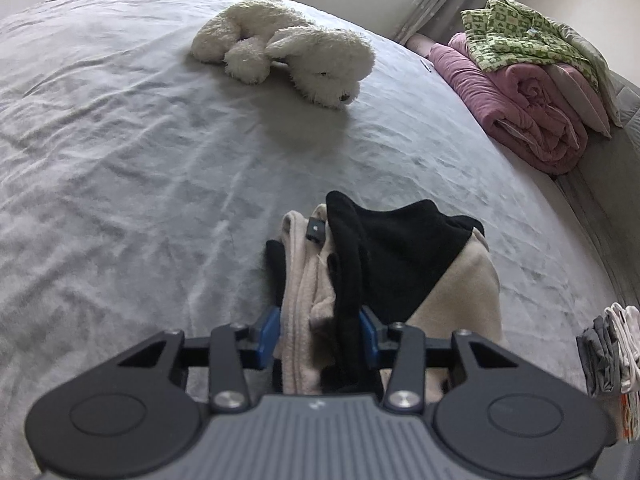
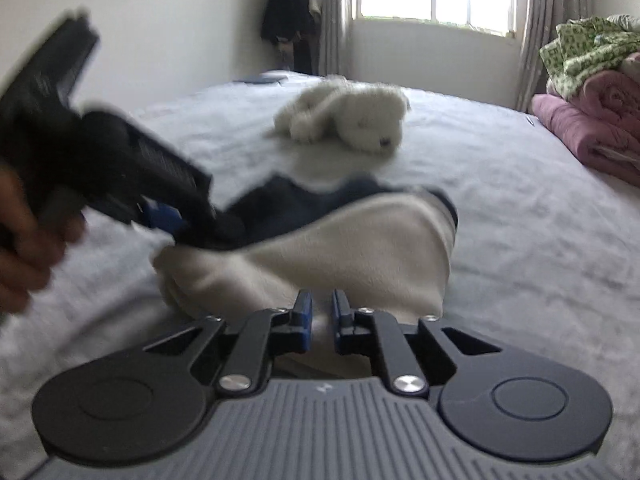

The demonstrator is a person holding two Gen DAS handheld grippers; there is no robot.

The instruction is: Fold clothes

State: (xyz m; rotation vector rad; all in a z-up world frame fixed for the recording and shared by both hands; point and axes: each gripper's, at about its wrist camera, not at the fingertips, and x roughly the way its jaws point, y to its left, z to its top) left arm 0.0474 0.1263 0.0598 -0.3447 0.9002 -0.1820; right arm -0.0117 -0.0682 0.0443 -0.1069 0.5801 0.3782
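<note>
A cream and black fleece garment (image 1: 404,256) lies bunched on the grey bed sheet (image 1: 120,168). My left gripper (image 1: 322,322) is shut on a thick fold of it, with cream and black layers filling the space between the blue pads. In the blurred right wrist view the same garment (image 2: 344,248) hangs from the left gripper (image 2: 192,224), which a hand (image 2: 24,252) holds at the left. My right gripper (image 2: 322,312) sits just in front of the garment's cream edge. Its jaws stand nearly together with nothing between them.
A white plush dog (image 1: 300,60) lies further back on the bed. Rolled pink quilts (image 1: 532,116) with a green patterned garment (image 1: 516,32) on top lie at the right. A small stack of folded clothes (image 1: 612,356) shows at the right edge.
</note>
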